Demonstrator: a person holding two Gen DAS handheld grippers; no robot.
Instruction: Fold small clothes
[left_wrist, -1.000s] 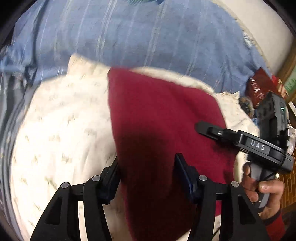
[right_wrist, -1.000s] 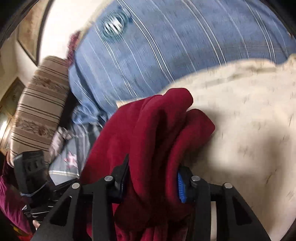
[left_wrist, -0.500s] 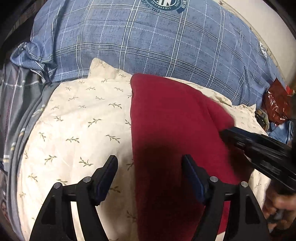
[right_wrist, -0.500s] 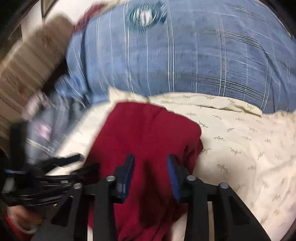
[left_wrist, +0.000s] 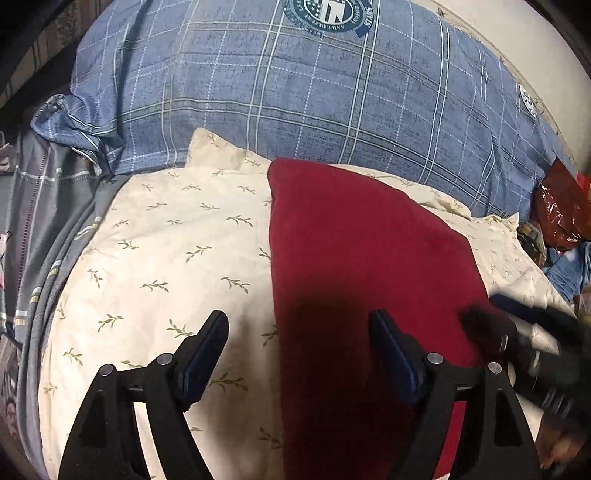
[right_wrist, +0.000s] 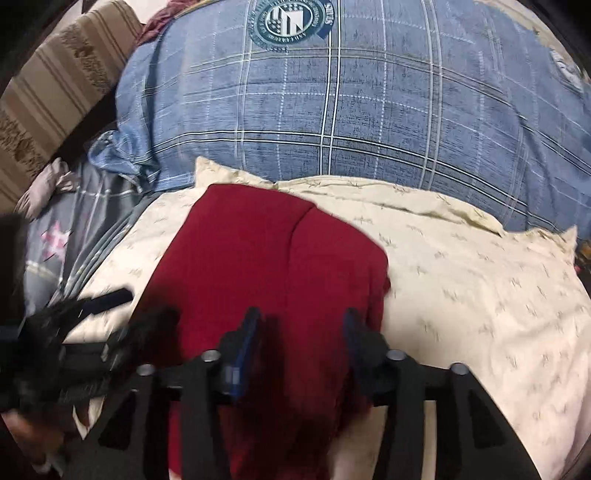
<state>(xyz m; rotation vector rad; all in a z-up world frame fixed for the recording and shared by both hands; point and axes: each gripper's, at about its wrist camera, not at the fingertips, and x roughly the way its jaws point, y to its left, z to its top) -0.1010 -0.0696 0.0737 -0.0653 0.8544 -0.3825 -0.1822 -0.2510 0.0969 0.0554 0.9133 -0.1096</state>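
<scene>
A dark red garment (left_wrist: 354, 258) lies folded flat on a cream leaf-print pillow (left_wrist: 166, 251). In the right wrist view the garment (right_wrist: 266, 266) shows a fold line down its middle. My left gripper (left_wrist: 299, 332) is open and empty, hovering over the garment's left edge. My right gripper (right_wrist: 301, 328) is open and empty above the garment's near part. The right gripper shows blurred at the right edge of the left wrist view (left_wrist: 524, 332). The left gripper shows blurred at the left of the right wrist view (right_wrist: 85, 332).
A blue plaid pillow (left_wrist: 295, 92) with a round emblem lies behind the cream pillow. Grey bedding (left_wrist: 40, 206) lies at the left. A red shiny packet (left_wrist: 557, 210) sits at the far right. A striped brown cushion (right_wrist: 48, 85) stands at the back left.
My right gripper let go of the red garment and opened. My left gripper opened too. Both pulled back and the garment now lies flat on the cream pillow.
</scene>
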